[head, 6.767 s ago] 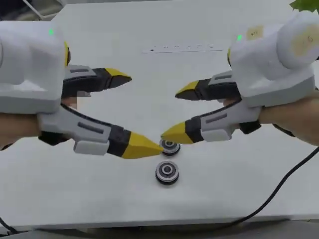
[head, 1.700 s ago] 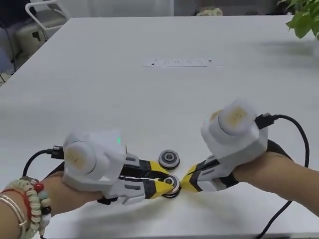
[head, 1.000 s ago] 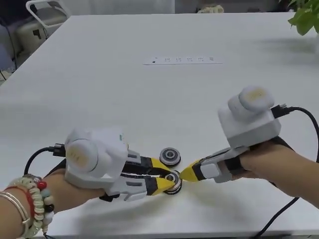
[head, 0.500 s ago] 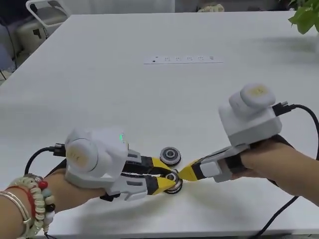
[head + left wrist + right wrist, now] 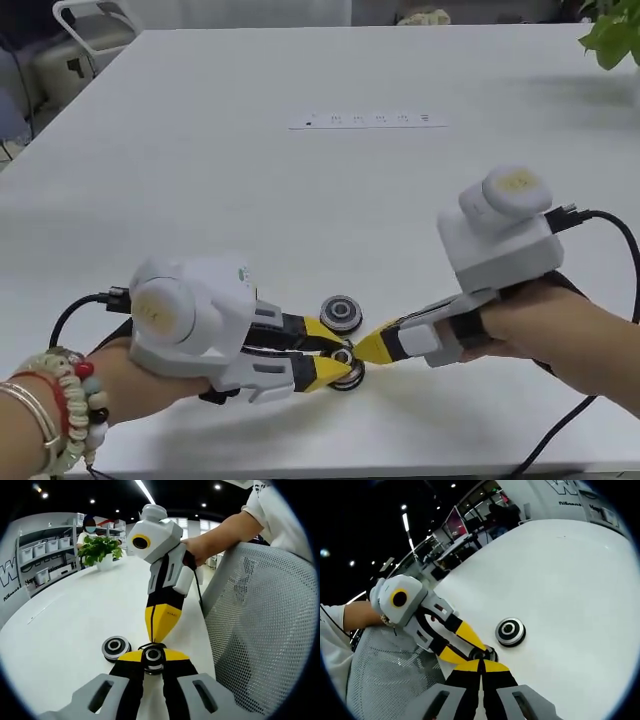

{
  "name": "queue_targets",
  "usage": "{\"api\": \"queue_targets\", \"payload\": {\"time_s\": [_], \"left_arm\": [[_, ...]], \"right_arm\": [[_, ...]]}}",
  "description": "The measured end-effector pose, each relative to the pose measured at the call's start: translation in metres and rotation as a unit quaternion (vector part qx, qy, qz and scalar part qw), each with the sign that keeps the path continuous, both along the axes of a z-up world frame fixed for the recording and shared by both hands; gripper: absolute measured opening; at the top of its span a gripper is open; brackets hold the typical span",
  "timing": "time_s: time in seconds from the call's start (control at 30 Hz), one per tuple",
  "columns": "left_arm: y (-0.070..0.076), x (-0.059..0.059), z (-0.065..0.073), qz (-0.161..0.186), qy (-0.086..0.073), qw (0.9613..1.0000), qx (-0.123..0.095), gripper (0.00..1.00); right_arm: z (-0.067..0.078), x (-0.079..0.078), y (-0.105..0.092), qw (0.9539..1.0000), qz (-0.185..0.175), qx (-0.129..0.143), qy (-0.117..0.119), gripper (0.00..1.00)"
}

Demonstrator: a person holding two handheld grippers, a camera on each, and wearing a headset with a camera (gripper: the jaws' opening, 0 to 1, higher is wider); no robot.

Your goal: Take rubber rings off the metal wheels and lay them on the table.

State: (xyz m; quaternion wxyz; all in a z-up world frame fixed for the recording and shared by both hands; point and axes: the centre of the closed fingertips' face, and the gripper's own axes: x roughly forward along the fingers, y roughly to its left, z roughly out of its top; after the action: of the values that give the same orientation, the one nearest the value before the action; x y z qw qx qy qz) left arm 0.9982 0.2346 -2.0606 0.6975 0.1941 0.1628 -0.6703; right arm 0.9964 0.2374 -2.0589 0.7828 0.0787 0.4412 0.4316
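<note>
On the white table (image 5: pixel 300 200), near its front edge, lie two small metal wheels with black rubber rings. My left gripper (image 5: pixel 338 366) is shut on the nearer wheel (image 5: pixel 349 361), which sits between its yellow jaws (image 5: pixel 153 658). From the right, my right gripper (image 5: pixel 362 348) meets it tip to tip, shut on a thin black loop of the rubber ring (image 5: pixel 148 645) at the wheel's top edge. The right gripper view has the held wheel (image 5: pixel 488 654) just past my shut jaws. The second wheel (image 5: pixel 341 311) lies flat just behind, untouched (image 5: pixel 116 648) (image 5: pixel 510 631).
A flat white strip with small marks (image 5: pixel 365 121) lies farther back at mid table. A potted plant (image 5: pixel 610 35) stands at the far right corner. A black cable (image 5: pixel 585 405) trails off the front right edge. A mesh chair back (image 5: pixel 260 630) is close behind the front edge.
Both grippers came down from open above the wheels and shut at the near wheel. In the last second the right gripper has barely moved; the left holds still.
</note>
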Motion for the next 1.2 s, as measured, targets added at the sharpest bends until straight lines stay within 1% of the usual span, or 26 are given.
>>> {"api": "queue_targets", "payload": {"time_s": [0.23, 0.27, 0.3, 0.33, 0.37, 0.4, 0.43, 0.47, 0.57, 0.67, 0.77, 0.87, 0.97, 1.03, 1.07, 1.1, 1.13, 1.2], "left_arm": [[0.0, 0.0, 0.0, 0.0, 0.0, 1.0, 0.0, 0.08], [0.0, 0.0, 0.0, 0.0, 0.0, 1.0, 0.0, 0.08], [0.0, 0.0, 0.0, 0.0, 0.0, 1.0, 0.0, 0.08], [0.0, 0.0, 0.0, 0.001, 0.0, 1.0, 0.0, 0.08], [0.0, 0.001, 0.0, 0.004, 0.0, 1.0, -0.001, 0.08], [0.0, 0.001, 0.0, 0.004, 0.0, 1.0, -0.001, 0.08], [0.0, 0.0, 0.0, 0.003, -0.001, 1.0, -0.001, 0.08], [0.0, 0.0, 0.0, 0.003, 0.0, 1.0, -0.001, 0.08], [0.0, 0.0, 0.0, 0.004, -0.001, 1.0, 0.0, 0.08], [-0.001, 0.0, 0.0, 0.007, 0.001, 1.0, 0.001, 0.08], [-0.001, 0.0, 0.0, 0.008, 0.006, 0.9999, 0.002, 0.08], [-0.001, 0.0, 0.001, 0.003, 0.012, 0.9999, 0.01, 0.08], [-0.001, -0.002, 0.002, 0.0, 0.021, 0.9996, 0.018, 0.1], [-0.002, -0.003, 0.005, -0.003, 0.018, 0.9997, 0.015, 0.11], [-0.002, -0.003, 0.008, -0.005, 0.02, 0.9997, 0.014, 0.12], [-0.003, -0.005, 0.012, -0.007, 0.03, 0.9995, 0.006, 0.14], [-0.004, -0.006, 0.015, -0.008, 0.033, 0.9994, 0.003, 0.15], [-0.004, -0.008, 0.018, -0.014, 0.034, 0.9993, 0.003, 0.2]], "right_arm": [[0.001, 0.001, 0.002, 1.0, 0.002, 0.004, -0.002, 0.0], [0.01, -0.002, 0.01, 0.999, 0.003, 0.041, 0.014, 0.0], [0.019, 0.009, 0.013, 0.9978, -0.017, 0.063, -0.012, 0.0], [0.022, 0.007, 0.012, 0.9978, -0.017, 0.064, 0.002, 0.0], [0.013, 0.009, 0.005, 0.9997, 0.0, 0.016, -0.021, 0.0], [0.011, 0.012, 0.006, 0.9991, 0.003, 0.009, -0.042, 0.0], [0.01, 0.008, 0.01, 0.9996, -0.002, 0.024, -0.016, 0.0], [0.011, 0.009, 0.009, 0.9995, -0.006, 0.028, -0.012, 0.0], [0.009, 0.01, 0.006, 0.9997, -0.008, 0.019, -0.015, 0.0], [0.006, 0.007, 0.004, 0.9998, -0.013, 0.011, -0.009, 0.0], [0.001, 0.005, 0.002, 0.9999, -0.013, -0.004, -0.005, 0.0], [-0.002, 0.003, 0.001, 0.9998, -0.011, -0.013, -0.005, 0.0], [-0.001, 0.001, 0.002, 0.9998, -0.012, -0.013, -0.003, 0.0], [-0.002, 0.001, 0.001, 0.9998, -0.013, -0.014, -0.001, 0.0], [-0.002, 0.001, 0.001, 0.9998, -0.013, -0.014, -0.001, 0.0], [-0.002, 0.001, 0.0, 0.9998, -0.013, -0.015, -0.001, 0.0], [-0.002, 0.001, 0.0, 0.9998, -0.014, -0.014, -0.001, 0.0], [0.0, 0.003, -0.001, 0.9998, -0.018, -0.011, -0.003, 0.0]]}}
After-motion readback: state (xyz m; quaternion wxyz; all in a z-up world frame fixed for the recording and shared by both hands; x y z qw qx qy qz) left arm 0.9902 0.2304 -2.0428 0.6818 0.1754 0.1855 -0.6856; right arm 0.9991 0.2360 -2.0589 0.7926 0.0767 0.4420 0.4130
